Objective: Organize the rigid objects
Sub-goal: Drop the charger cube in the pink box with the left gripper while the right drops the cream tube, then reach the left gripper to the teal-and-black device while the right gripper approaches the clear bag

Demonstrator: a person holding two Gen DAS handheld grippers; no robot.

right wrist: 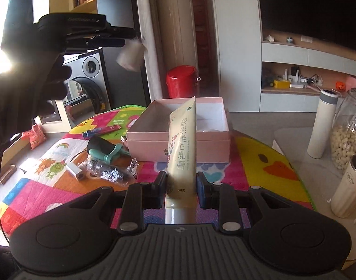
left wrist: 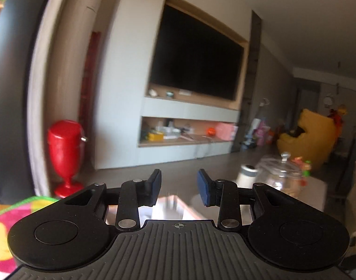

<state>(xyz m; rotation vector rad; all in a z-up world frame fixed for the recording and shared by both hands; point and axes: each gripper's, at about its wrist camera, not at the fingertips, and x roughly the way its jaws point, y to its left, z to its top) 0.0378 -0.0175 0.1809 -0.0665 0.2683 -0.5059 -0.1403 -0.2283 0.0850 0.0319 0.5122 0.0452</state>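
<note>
My right gripper [right wrist: 180,190] is shut on a pale yellow cream tube [right wrist: 181,149], held upright above the colourful play mat [right wrist: 259,163]. Behind the tube an open pink box [right wrist: 178,137] stands on the mat. Left of the box lie a blue and red tube [right wrist: 101,131], a black and teal tool [right wrist: 108,150], a crinkled plastic bag [right wrist: 108,171] and a small white adapter [right wrist: 75,171]. My left gripper [left wrist: 179,186] is open and empty, raised high and facing the TV wall; it shows at the upper left of the right wrist view [right wrist: 122,37], with a blurred white object [right wrist: 131,56] just below its tip.
A low white table [right wrist: 318,175] at the right carries a white flask [right wrist: 322,123], a glass jar of nuts [right wrist: 348,130] and a cream cup [right wrist: 350,186]. A red bin [right wrist: 182,81] stands by the wall. A washing machine [right wrist: 89,81] is at the far left.
</note>
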